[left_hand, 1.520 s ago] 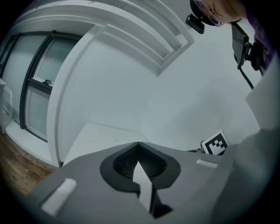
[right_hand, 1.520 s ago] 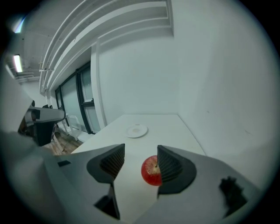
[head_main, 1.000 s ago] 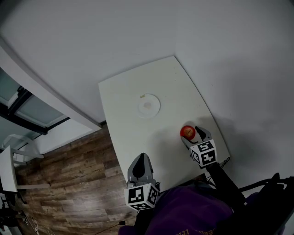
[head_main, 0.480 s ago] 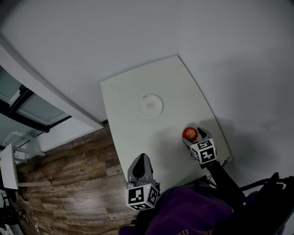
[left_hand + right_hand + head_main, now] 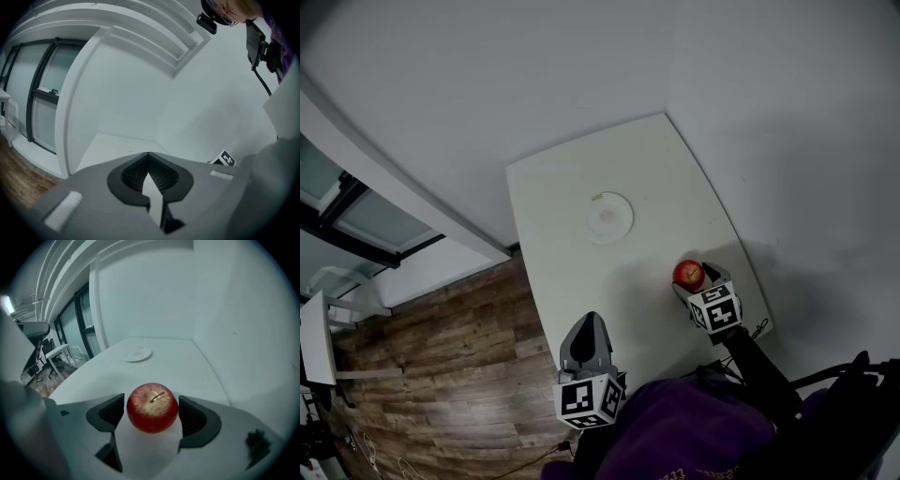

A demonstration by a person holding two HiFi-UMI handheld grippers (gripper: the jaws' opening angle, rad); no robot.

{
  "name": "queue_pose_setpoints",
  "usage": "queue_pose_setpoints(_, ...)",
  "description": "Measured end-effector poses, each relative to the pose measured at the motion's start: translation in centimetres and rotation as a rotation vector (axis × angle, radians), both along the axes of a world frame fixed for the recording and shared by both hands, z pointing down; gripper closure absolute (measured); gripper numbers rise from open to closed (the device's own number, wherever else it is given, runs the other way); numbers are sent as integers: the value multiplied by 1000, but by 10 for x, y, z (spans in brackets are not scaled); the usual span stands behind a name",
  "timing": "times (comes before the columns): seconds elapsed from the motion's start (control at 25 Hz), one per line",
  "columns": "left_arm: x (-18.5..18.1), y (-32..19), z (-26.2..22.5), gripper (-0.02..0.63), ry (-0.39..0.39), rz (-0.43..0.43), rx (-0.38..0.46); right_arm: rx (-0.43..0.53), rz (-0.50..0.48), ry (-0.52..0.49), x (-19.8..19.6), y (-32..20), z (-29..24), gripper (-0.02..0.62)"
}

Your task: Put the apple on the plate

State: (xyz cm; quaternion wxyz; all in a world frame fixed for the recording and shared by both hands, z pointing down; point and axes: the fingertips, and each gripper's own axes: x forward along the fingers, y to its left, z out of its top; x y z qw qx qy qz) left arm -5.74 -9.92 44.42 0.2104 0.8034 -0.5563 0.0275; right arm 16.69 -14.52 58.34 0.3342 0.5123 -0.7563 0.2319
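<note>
A red apple [image 5: 687,273] [image 5: 152,408] stands stem up on the white table [image 5: 562,187], near its right edge. My right gripper [image 5: 693,278] [image 5: 151,402] is tilted down over it with a jaw on each side. The jaws stand wide; a thin gap shows at the left pad, and the right pad is at the apple's skin. So it is open around the apple. The small white plate [image 5: 608,217] [image 5: 138,354] lies bare farther back at mid-table. My left gripper [image 5: 589,322] [image 5: 149,154] hovers at the table's near edge, shut and holding nothing.
The table's corner meets two white walls at the back and right. Wood floor [image 5: 441,375] and glazed window frames [image 5: 347,225] lie to the left, with a white desk [image 5: 317,342] at the far left. The person's purple sleeve [image 5: 684,436] fills the near edge.
The right gripper has sunk a little around the apple, which stays on the table. The left gripper has not moved.
</note>
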Motion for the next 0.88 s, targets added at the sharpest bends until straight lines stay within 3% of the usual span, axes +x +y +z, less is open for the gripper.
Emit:
queue_pose_setpoints(0.28,-1,-3,0,601,-4,0,-1,-38,8,-8,2,4,8,245)
queue_pose_setpoints(0.88,-18,-6,6,601,-12,-49,-9,29,-70,23,-16,-20,-1,247)
